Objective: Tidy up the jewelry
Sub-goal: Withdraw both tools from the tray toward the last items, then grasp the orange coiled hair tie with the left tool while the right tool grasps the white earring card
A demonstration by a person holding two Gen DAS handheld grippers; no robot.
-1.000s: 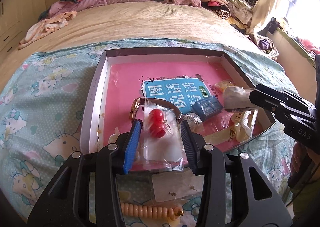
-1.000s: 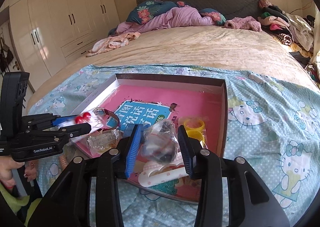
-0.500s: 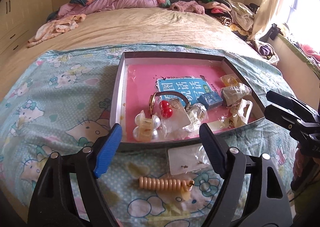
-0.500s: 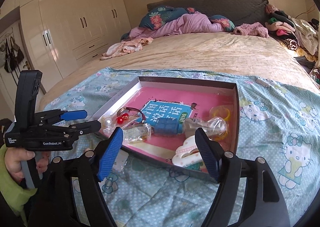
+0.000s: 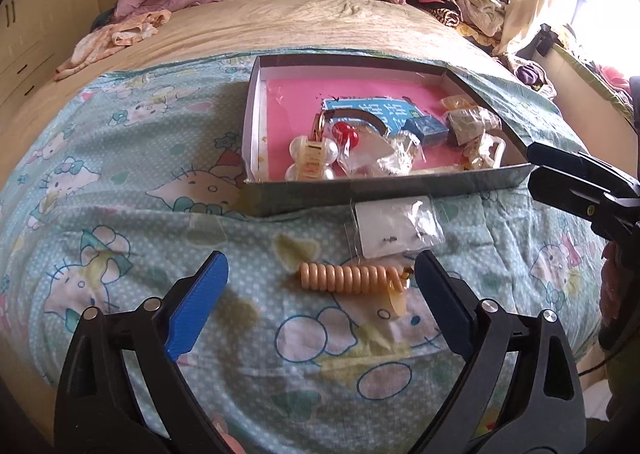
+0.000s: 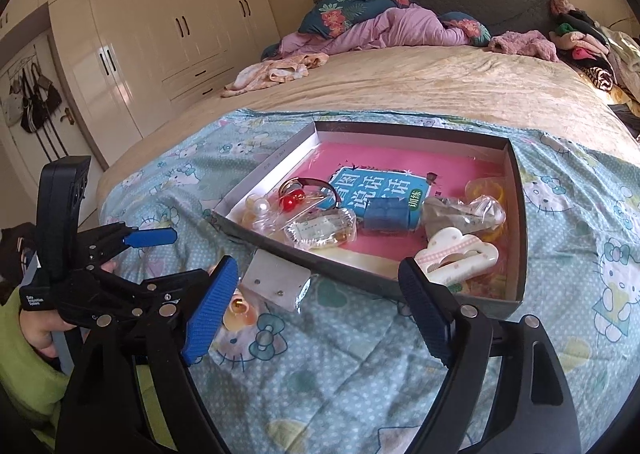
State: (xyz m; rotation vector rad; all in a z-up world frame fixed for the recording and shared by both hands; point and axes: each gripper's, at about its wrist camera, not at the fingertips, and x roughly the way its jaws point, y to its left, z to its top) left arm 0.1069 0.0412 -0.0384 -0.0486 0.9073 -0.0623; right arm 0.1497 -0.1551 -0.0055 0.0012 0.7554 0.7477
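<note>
Above the patterned quilt [image 5: 132, 221], left tool [image 5: 320, 296] and right tool [image 6: 316, 308] level, both spread apart, empty.

Left gripper [image 5: 322, 274] and right gripper [image 6: 316, 286] hover empty, fingers spread wide.

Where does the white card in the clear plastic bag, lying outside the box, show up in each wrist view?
Left wrist view: the white card in the clear plastic bag lies centre-right on the bedsheet, just below the box's near wall, above the beige coiled hair tie.
Right wrist view: it lies lower-left of centre, against the box's near wall.
Shared landmark: the shallow grey box with the pink floor.
</note>
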